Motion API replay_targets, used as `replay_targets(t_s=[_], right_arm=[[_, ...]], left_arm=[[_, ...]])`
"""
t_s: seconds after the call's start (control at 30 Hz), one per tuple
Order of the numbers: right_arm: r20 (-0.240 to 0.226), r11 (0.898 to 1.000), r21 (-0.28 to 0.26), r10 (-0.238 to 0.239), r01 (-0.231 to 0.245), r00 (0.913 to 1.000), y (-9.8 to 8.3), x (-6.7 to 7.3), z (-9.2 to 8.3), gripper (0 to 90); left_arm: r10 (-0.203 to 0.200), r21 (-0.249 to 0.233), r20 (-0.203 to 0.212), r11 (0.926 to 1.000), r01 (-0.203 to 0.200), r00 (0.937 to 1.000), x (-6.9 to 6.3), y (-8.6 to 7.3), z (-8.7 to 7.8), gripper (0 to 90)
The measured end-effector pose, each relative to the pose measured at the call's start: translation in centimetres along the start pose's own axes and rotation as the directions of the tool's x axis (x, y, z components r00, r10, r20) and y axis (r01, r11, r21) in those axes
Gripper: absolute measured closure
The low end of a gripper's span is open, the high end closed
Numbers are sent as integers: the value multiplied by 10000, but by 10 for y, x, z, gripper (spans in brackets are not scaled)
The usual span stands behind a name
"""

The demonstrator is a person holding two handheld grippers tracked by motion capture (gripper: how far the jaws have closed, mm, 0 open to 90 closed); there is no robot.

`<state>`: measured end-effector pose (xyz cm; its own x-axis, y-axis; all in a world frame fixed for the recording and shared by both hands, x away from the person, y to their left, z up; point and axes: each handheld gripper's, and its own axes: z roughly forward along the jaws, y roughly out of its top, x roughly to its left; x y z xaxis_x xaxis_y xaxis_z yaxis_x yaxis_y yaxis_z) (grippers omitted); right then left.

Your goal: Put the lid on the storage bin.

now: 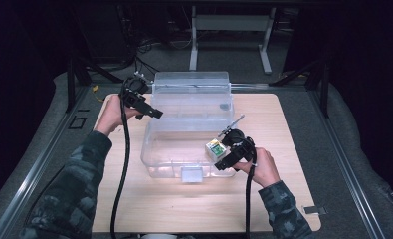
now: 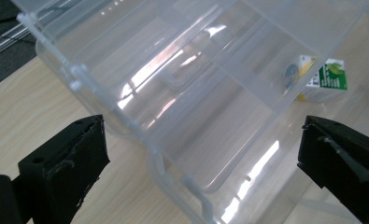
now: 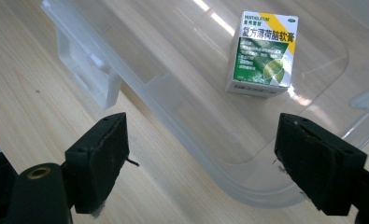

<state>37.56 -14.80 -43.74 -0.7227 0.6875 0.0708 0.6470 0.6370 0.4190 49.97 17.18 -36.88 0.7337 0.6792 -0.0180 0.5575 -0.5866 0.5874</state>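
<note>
A clear plastic storage bin [image 1: 156, 159] stands on the wooden table [image 1: 134, 199], its lid [image 1: 191, 82] tipped up at the back. A small green, white and yellow medicine box [image 1: 214, 148] lies inside the bin at its front right corner. My right gripper [image 1: 223, 160] hovers just right of that corner. In the right gripper view its jaws stand wide open [image 3: 201, 140] with nothing between them, and the medicine box [image 3: 262, 53] lies ahead. My left gripper [image 1: 151, 110] is raised at the bin's back left edge, open [image 2: 201, 140] over the bin wall [image 2: 126, 112]. The medicine box [image 2: 329, 77] shows through the plastic.
A clear latch tab [image 1: 191, 174] juts from the bin's front wall. Black cables [image 1: 122, 164] trail from both grippers across the table towards the person. Beyond the table's back edge stand a white metal frame [image 1: 231, 25] and dark stand legs [image 1: 92, 67].
</note>
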Motion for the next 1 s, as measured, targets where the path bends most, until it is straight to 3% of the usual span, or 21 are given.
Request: replay_targets(t_s=[0.1,0.27,0.43,0.57,0.93,1.0], right_arm=[[-71,9999,-96,41,-42,10000,-1,1,1,183],[-195,9997,-237,110,-115,9997,0,-1,3,187],[-210,9996,-266,128,-134,9997,0,0,4,191],[-130,9997,-233,98,-101,9999,-1,0,8,215],[-277,9994,-334,41,-50,9996,-3,2,13,395],[-360,9991,-409,51,-65,9993,-4,3,13,427]], left_arm=[[-4,-124,212,9999,6,9998,3,7,6,18],[114,-111,137,9999,-113,9998,10,17,21,35],[-30,-328,202,9995,37,9998,13,26,30,46],[304,-220,-62,9993,-305,9995,12,34,37,72],[543,-346,-373,9979,-556,9978,9,39,53,403],[554,-359,-232,9978,-562,9982,9,38,55,439]])
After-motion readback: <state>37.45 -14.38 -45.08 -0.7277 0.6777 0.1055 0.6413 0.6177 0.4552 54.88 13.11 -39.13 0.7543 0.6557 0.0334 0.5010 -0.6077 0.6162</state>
